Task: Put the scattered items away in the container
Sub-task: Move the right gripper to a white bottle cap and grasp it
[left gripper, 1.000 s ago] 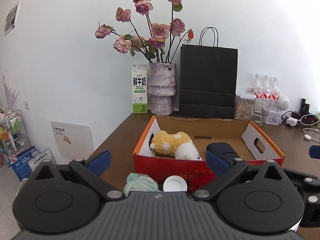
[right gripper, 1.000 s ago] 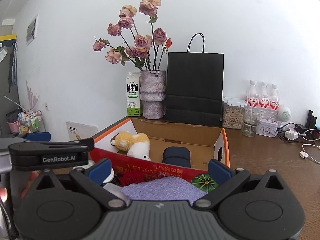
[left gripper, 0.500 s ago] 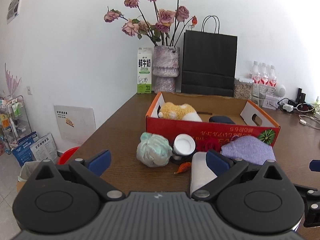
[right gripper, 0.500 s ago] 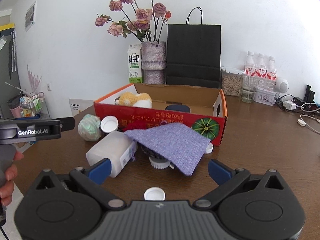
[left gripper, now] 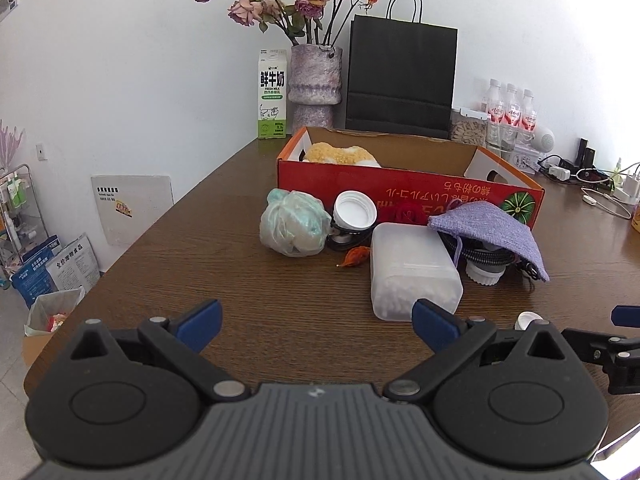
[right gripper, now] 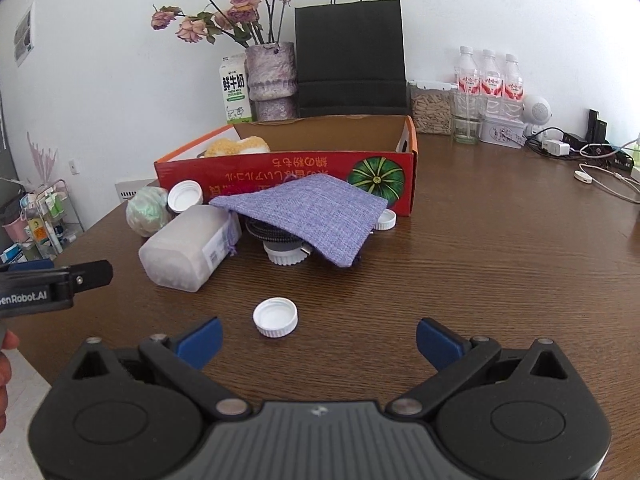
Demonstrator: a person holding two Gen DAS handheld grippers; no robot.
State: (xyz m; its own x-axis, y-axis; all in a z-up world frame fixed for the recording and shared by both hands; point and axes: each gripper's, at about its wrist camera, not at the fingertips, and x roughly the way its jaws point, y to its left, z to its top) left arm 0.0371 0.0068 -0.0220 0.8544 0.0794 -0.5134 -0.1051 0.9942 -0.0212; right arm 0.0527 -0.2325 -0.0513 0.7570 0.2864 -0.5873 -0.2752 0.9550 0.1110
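Note:
A red cardboard box [left gripper: 408, 192] [right gripper: 280, 168] stands mid-table with a yellow plush toy [left gripper: 340, 154] inside. In front of it lie a bagged bundle [left gripper: 294, 222], a white jar lid [left gripper: 355, 210], a clear plastic tub [left gripper: 412, 268] [right gripper: 188, 248], a purple cloth pouch [left gripper: 488, 228] [right gripper: 308, 216] over a dark coiled thing, and an orange scrap [left gripper: 356, 257]. A loose white cap [right gripper: 275, 316] rests just ahead of my right gripper [right gripper: 318, 338]. Both that one and my left gripper [left gripper: 316, 322] are open, empty, and well back from the pile.
Along the back wall stand a milk carton [left gripper: 273, 94], a vase of dried roses [left gripper: 316, 84], a black paper bag [left gripper: 402, 76], a seed jar and water bottles [right gripper: 486, 76]. Cables and chargers [right gripper: 592, 160] lie far right. The table's left edge [left gripper: 160, 220] drops to floor clutter.
Both grippers have pulled back from the box toward the near side of the table, so the whole pile of items in front of the box has come into view. Both stay open.

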